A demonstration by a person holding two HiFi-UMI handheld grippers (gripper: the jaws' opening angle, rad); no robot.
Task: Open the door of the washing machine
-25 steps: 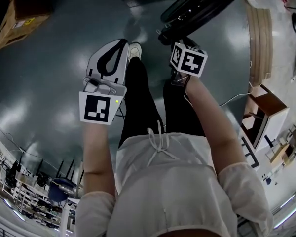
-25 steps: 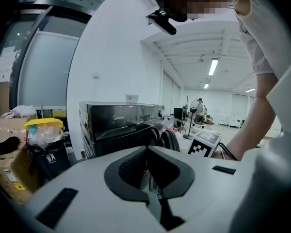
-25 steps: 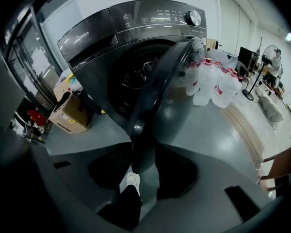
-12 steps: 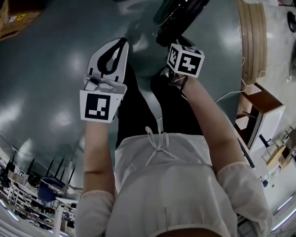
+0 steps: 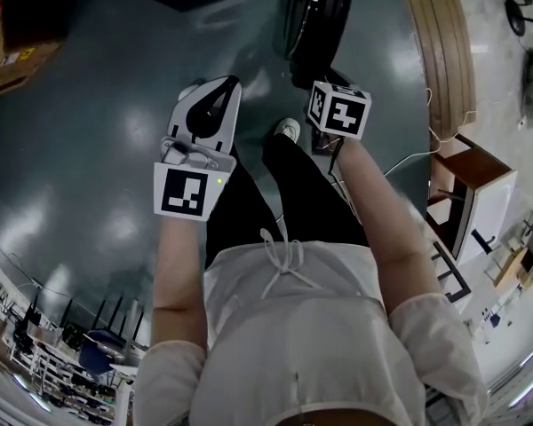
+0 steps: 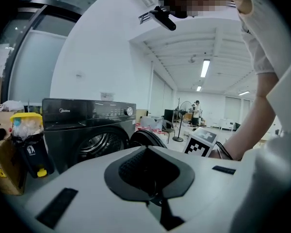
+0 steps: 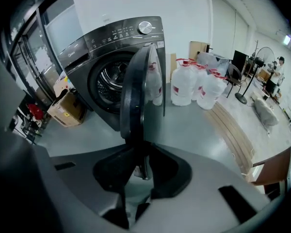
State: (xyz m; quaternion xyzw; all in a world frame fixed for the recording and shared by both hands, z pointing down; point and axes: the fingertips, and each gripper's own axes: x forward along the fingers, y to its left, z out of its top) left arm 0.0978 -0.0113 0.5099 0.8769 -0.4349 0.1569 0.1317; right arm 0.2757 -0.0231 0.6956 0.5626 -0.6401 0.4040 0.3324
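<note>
The dark washing machine (image 7: 106, 57) stands with its drum showing, and its round door (image 7: 140, 91) is swung out, edge-on to my right gripper (image 7: 140, 152). That gripper's jaws are closing with the door's rim between them, and the fingers lie against it on both sides. In the head view the door (image 5: 315, 25) reaches down to the right gripper's marker cube (image 5: 339, 109), which hides the fingertips. My left gripper (image 5: 222, 82) is shut and holds nothing, out over the floor. Its own view shows the machine (image 6: 82, 125) and the open door (image 6: 146, 137) beyond its joined tips (image 6: 146, 148).
Several water jugs (image 7: 194, 84) stand right of the machine, a cardboard box (image 7: 68, 108) and a yellow-lidded bin (image 6: 29, 140) left of it. Wooden boards (image 5: 440, 34) lie on the floor at the right. The person's legs and shoe (image 5: 287, 130) are below the grippers.
In the head view the door has swung from a slant at the upper right to upright at top centre. The person has stepped, and the floor has slid past. Both grippers kept their places in view.
</note>
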